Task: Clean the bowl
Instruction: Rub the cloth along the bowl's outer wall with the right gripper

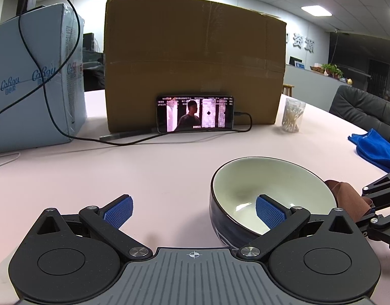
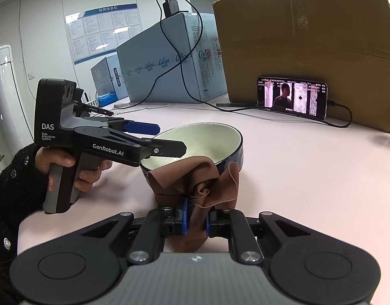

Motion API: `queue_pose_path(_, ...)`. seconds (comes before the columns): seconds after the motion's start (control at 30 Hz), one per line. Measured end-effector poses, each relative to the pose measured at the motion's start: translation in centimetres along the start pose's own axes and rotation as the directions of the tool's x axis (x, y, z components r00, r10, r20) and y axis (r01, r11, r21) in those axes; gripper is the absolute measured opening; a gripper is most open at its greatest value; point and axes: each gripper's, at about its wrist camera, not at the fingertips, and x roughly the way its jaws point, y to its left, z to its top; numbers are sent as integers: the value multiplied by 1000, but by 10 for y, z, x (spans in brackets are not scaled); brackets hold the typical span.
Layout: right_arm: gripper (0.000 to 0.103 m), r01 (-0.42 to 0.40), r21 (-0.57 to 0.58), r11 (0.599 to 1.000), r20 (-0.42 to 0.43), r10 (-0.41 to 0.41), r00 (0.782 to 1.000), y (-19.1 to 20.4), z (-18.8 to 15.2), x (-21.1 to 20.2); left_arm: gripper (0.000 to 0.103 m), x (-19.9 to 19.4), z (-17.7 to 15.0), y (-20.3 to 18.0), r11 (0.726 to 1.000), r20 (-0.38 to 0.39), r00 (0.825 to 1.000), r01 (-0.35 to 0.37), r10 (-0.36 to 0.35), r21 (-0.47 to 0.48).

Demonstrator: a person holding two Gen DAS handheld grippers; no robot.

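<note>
Bowl [image 1: 268, 190] sits on pink table [image 1: 144, 172], dark outside, white inside. Left gripper [image 1: 193, 212] spread wide, one blue finger [image 1: 270, 211] inside bowl, other outside, not squeezing. Right gripper [image 2: 196, 218] clamped tight on brown cloth [image 2: 195, 178], cloth bunched against bowl's near side. Phone [image 1: 195, 113] leans on cardboard box [image 1: 192, 58] behind.

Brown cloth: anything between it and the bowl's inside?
Nothing visible. The brown cloth, pinched in the right gripper, is bunched against the bowl at its near outer wall. The left gripper straddles the far rim, jaws open.
</note>
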Motion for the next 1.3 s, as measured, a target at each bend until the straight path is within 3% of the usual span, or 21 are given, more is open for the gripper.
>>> queue_pose_path(0.87, 15, 21, 13, 1000, -5, -21, 1000, -2, 1, 3, 103, -1, 0, -3, 1000, 6, 1000, 0, 0, 7)
queue_pose_path(1.3, 15, 105, 45, 993, -13, -104, 994, -7, 5, 2, 103, 0, 0, 0, 1000, -3, 1000, 8, -8, -8)
